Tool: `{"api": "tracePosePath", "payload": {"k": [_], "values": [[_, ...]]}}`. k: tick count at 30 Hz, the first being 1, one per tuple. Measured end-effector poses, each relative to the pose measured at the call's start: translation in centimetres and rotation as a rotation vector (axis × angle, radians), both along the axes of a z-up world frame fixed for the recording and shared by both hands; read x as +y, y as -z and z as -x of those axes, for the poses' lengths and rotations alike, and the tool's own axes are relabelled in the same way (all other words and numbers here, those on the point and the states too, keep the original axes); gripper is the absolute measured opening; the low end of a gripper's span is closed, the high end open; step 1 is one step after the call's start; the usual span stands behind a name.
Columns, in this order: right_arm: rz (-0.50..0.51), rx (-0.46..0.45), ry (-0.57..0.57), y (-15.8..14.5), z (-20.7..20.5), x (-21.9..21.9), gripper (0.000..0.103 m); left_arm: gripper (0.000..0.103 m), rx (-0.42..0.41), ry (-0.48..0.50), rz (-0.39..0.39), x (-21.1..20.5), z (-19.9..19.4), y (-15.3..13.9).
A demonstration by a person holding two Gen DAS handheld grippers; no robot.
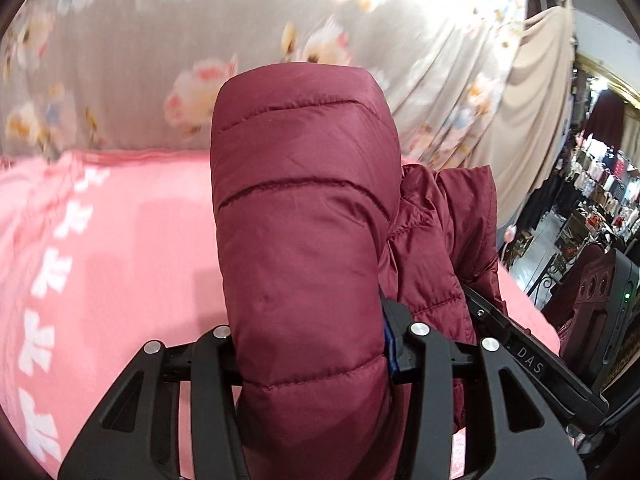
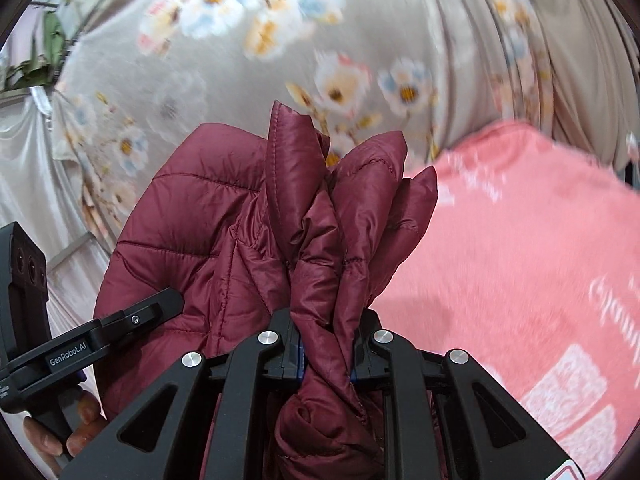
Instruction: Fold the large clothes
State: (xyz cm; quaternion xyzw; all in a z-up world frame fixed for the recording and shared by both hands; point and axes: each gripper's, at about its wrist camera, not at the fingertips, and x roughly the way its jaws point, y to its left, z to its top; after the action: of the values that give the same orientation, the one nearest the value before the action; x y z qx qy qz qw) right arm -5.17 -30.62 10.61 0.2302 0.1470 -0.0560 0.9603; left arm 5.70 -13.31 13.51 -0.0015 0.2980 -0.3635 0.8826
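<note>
Puffer jacket hides left jaws; floral curtain blurred.

Both wrist views look forward, close over the maroon jacket toward the far floral curtain, sharing the pink bed.

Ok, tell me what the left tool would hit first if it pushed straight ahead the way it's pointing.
The left tool is already clamped on the maroon puffer jacket, which fills the line ahead. Past its top edge, probably the floral curtain above the pink blanket, though depth is hard to judge.
</note>
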Motion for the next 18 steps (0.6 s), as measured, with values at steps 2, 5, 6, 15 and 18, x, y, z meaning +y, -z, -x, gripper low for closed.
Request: {"api": "tracePosePath", "payload": {"k": [2,5,6,15,18], "values": [[0.023,-0.030,0.005,-1.3,0.6,0.6,0.015,0.043,-0.042,0.009,0.016,0.5,0.6,-1.6],[0.063,-0.081,0.009,-3.4,1.4,1.7,0.015,0.043,-0.098,0.019,0.039,1.4,1.6,-3.7],[0.074,-0.100,0.010,-4.1,1.7,2.1,0.015,0.043,-0.119,0.022,0.047,1.7,1.9,-4.4],[0.159,-0.202,-0.021,-8.4,2.1,5.1,0.015,0.043,-0.271,0.017,0.098,5.3,4.0,-8.8],[0.180,-0.214,-0.042,-9.2,1.4,6.0,0.015,0.043,-0.309,0.000,0.103,6.8,3.9,-9.6]]}}
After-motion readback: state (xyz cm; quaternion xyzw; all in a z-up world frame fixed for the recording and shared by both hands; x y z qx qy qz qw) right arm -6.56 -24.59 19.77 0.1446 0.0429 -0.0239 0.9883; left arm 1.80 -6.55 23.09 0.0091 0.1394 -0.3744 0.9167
